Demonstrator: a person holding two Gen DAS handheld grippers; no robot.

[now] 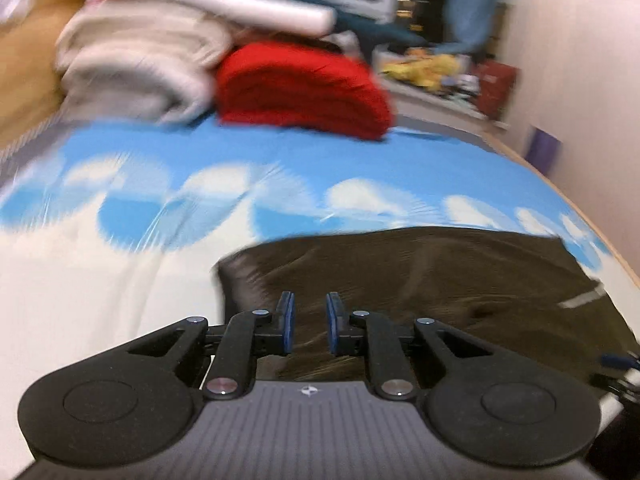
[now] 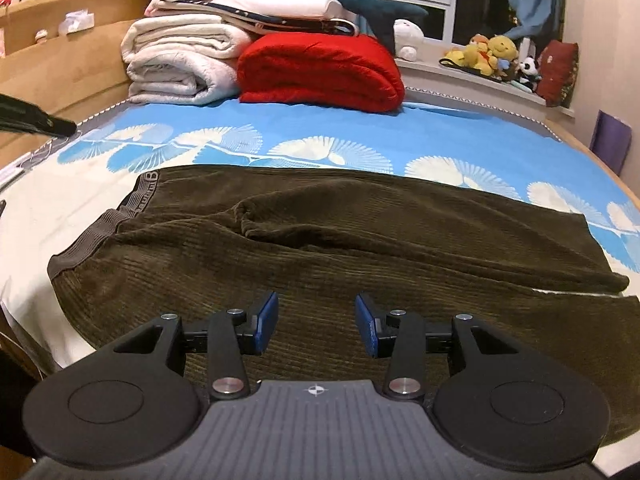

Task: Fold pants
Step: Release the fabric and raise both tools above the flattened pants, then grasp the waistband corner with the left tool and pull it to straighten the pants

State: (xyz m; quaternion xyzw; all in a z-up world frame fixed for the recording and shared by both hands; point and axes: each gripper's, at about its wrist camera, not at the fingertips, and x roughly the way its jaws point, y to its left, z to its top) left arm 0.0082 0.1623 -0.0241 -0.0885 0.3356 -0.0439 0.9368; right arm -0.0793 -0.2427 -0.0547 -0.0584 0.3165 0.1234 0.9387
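Observation:
Dark olive corduroy pants (image 2: 320, 248) lie spread across the bed, waistband (image 2: 120, 212) at the left, legs running right. My right gripper (image 2: 316, 320) is open and empty, low over the near edge of the pants. In the blurred left wrist view the pants (image 1: 420, 276) fill the lower right. My left gripper (image 1: 310, 324) hovers over their left part, jaws a narrow gap apart with nothing between them.
The bed (image 2: 360, 136) has a blue and white fan-print sheet. Folded white blankets (image 2: 180, 60) and a red blanket (image 2: 320, 72) are stacked at the far side. A wooden headboard (image 2: 60, 64) is at left, a windowsill with plush toys (image 2: 488, 56) at back right.

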